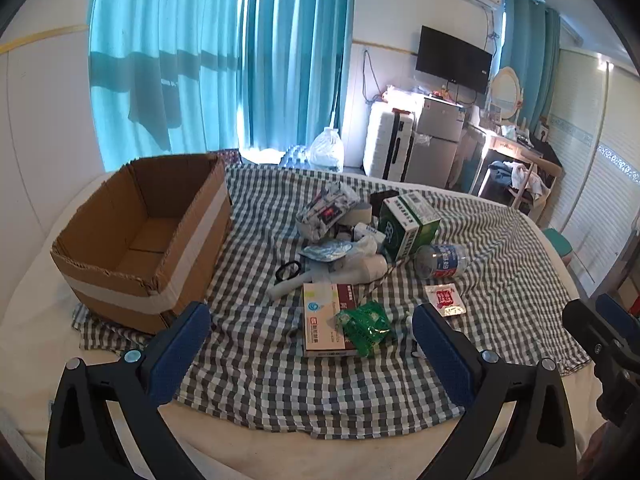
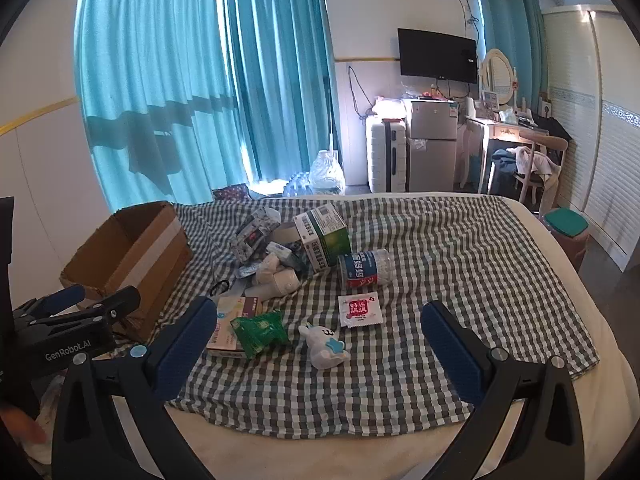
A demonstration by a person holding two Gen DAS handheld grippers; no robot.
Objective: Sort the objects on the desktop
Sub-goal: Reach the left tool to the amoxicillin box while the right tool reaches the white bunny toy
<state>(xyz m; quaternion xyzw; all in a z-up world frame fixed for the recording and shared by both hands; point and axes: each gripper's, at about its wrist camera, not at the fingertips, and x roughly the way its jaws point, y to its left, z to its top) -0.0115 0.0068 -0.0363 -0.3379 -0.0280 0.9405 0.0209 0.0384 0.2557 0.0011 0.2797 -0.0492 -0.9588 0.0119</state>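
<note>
We hold the left gripper [image 1: 312, 334] with its blue pads spread wide and nothing between them, tipped down over the near edge of the checked cloth [image 1: 500, 264]. The right gripper [image 2: 320, 334] is spread just as wide and empty, over the same near edge.

Just ahead of our left gripper lies a flat medicine box [image 1: 320, 320] with a crumpled green packet [image 1: 364, 326] resting on it. Ahead of our right gripper lie a small white plush toy [image 2: 322, 346] and a red-and-white sachet [image 2: 358, 310], apart from each other. Further in, toward the cloth's middle, a heap blocks the way: a green-and-white carton [image 1: 408, 226] tilted on its side, a clear bottle [image 1: 440, 260] lying touching it, white wrappers and black scissors handles [image 1: 288, 270].

An open cardboard box [image 1: 140, 236] stands at the cloth's left edge, empty as far as we see.

The cloth covers a pale bed [image 2: 600, 344]. Beyond are teal curtains [image 1: 208, 52], a white suitcase [image 1: 386, 142], a small fridge [image 1: 438, 136] and a wall television [image 1: 454, 58].
</note>
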